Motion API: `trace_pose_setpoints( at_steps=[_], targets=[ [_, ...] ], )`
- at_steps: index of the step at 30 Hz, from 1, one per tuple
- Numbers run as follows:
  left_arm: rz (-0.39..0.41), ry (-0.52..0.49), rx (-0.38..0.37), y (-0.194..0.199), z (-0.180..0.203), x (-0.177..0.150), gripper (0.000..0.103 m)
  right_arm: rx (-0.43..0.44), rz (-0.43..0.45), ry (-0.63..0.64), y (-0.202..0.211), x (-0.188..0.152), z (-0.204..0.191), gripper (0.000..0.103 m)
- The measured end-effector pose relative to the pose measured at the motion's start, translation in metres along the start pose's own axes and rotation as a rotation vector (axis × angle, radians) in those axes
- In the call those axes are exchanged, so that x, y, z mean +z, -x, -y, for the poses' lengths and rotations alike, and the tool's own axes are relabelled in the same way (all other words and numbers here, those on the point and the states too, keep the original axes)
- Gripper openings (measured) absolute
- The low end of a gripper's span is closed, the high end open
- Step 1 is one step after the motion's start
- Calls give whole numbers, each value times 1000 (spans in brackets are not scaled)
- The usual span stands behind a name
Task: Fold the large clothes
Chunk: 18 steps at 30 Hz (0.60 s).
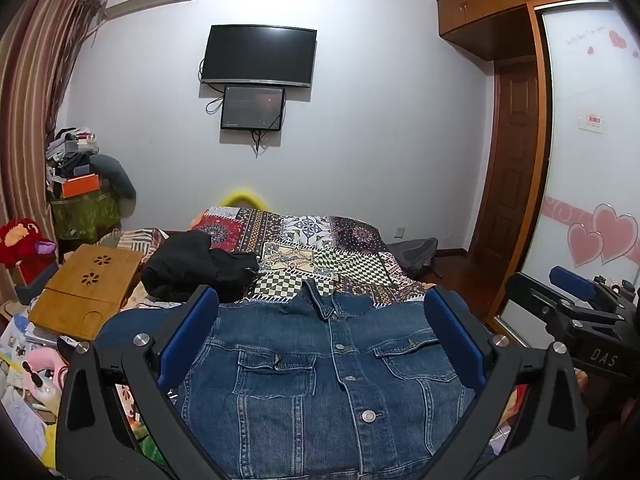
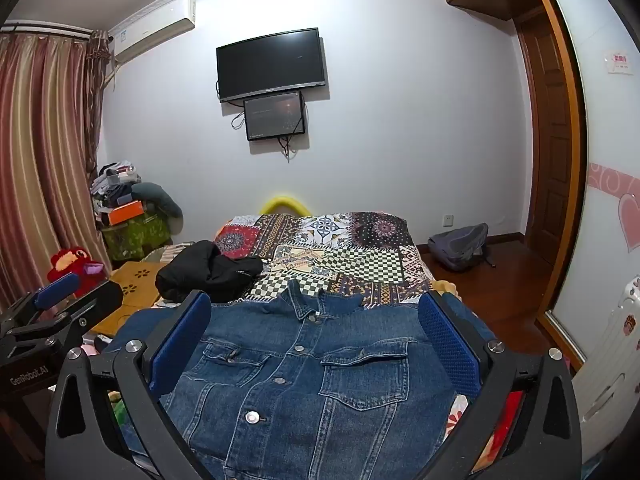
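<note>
A blue denim jacket point(image 1: 332, 376) lies flat and buttoned, front up, on the bed, collar pointing away; it also shows in the right wrist view point(image 2: 308, 372). My left gripper point(image 1: 320, 312) is open above the jacket's chest, its blue pads wide apart and holding nothing. My right gripper point(image 2: 316, 312) is also open above the jacket and empty. The right gripper shows at the right edge of the left wrist view point(image 1: 576, 300). The left gripper shows at the left edge of the right wrist view point(image 2: 52, 300).
A patchwork bedspread point(image 1: 320, 252) covers the bed beyond the jacket. A black garment point(image 1: 196, 268) lies at its left. A wooden lap table point(image 1: 88, 288) and clutter sit left of the bed. A grey backpack point(image 2: 460, 248) is on the floor at right.
</note>
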<state>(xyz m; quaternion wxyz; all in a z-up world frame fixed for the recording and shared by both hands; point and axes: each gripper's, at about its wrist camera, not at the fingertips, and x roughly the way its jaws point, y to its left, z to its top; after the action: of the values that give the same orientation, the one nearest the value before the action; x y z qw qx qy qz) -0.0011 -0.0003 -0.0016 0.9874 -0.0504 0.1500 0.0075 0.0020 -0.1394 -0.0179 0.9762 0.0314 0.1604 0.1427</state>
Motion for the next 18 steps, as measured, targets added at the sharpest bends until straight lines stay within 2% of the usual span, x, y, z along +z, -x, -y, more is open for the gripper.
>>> trace_pose_setpoints(
  at_steps=[18],
  targets=[
    [-3,7,-2,-5,-2,-4,103,-1,-16,-8,-3,-1,-1,103]
  ],
)
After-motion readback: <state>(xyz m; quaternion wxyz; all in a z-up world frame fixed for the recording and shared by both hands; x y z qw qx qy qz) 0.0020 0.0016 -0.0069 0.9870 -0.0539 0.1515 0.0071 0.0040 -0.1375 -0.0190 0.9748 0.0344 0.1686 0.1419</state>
